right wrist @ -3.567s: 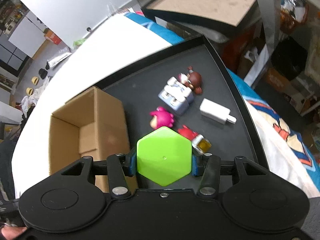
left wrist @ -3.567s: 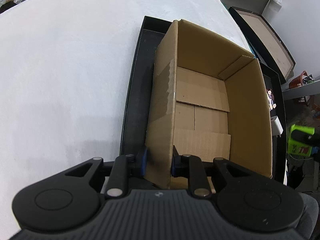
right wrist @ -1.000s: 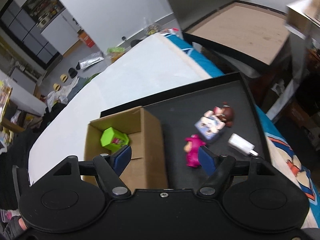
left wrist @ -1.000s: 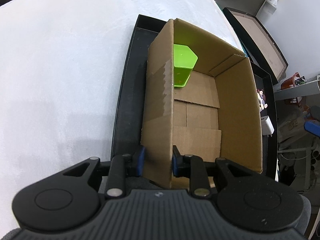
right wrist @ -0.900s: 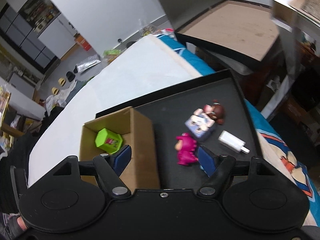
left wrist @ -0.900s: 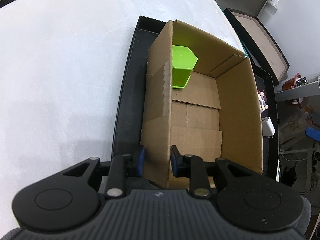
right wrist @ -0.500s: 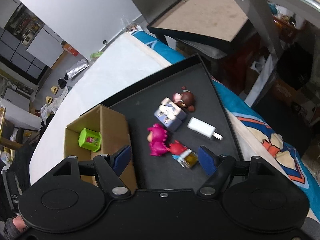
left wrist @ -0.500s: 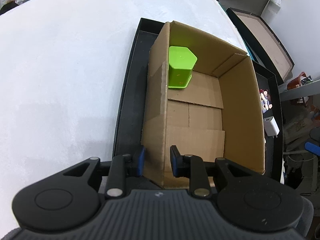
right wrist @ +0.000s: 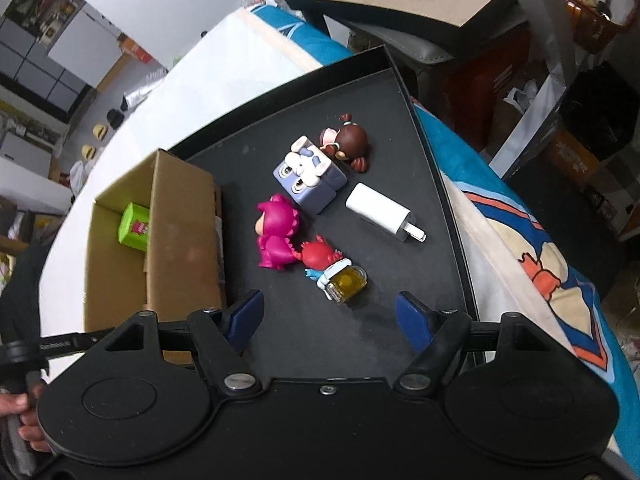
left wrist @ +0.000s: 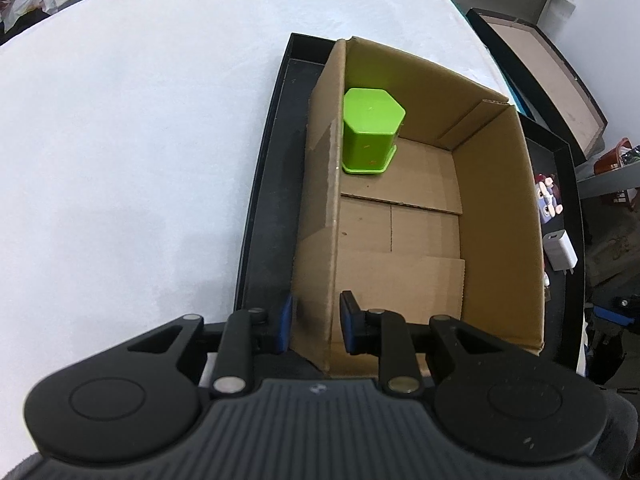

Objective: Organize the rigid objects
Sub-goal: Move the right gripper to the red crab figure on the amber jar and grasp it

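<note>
An open cardboard box (left wrist: 496,220) stands on a black tray (left wrist: 272,184). A green hexagonal container (left wrist: 370,136) sits upright in its far left corner. My left gripper (left wrist: 316,322) is closing on the box's near left wall, a pad on each side of it. In the right wrist view my right gripper (right wrist: 328,316) hangs open and empty over the tray (right wrist: 368,100), just short of a red figure with a yellow jar (right wrist: 320,258). Beyond lie a pink figure (right wrist: 276,236), a white charger (right wrist: 380,212), a blue-grey cube toy (right wrist: 308,176) and a brown-haired figure (right wrist: 350,142).
The tray rests on a white cloth-covered table (left wrist: 140,160). A blue patterned cloth (right wrist: 540,260) lies along the tray's right edge. A second black tray with a brown inside (left wrist: 540,76) stands past the table. A hand (right wrist: 24,428) holds the left gripper's handle.
My right gripper let go of the green container, which now stands in the box, then came down toward the toys on the tray. The left gripper stays on the box wall.
</note>
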Available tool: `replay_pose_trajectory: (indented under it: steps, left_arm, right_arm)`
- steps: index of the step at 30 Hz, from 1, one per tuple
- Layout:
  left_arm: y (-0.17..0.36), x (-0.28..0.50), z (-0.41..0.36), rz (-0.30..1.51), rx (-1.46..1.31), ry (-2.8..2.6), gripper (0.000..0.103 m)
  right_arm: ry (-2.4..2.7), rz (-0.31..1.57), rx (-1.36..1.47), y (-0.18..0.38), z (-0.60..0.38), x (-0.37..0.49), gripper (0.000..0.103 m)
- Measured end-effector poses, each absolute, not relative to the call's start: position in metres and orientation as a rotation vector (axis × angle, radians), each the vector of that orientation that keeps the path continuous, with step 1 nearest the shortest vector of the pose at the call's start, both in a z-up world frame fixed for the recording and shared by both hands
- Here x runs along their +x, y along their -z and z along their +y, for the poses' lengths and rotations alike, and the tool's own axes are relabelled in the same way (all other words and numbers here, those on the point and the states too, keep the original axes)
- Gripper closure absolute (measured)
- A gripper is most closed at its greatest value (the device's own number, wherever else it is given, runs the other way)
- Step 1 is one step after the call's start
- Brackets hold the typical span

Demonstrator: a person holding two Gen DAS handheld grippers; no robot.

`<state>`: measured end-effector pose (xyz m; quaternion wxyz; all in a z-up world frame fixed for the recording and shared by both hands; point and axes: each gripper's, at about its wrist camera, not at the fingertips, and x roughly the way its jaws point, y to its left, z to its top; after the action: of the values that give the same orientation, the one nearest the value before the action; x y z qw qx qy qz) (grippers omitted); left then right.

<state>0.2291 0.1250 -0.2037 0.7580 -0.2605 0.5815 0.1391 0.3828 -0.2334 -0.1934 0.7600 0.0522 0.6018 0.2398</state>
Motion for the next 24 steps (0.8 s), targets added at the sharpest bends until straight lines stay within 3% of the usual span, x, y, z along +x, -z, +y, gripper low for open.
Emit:
replay_pose_trajectory:
  steps: [21,24]
  left_arm:
    - [0.214,0.234,0.131,1.284,-0.599,-0.293,0.082]
    - [0.216,0.233,0.132,1.284,-0.605,-0.291,0.082]
  right_arm:
    - [-0.527,1.346,-0.195,0.242,-0.17,0.398,0.036]
    - [-0.53,1.374,-0.222,0.252,-0.161,0.396,0.047]
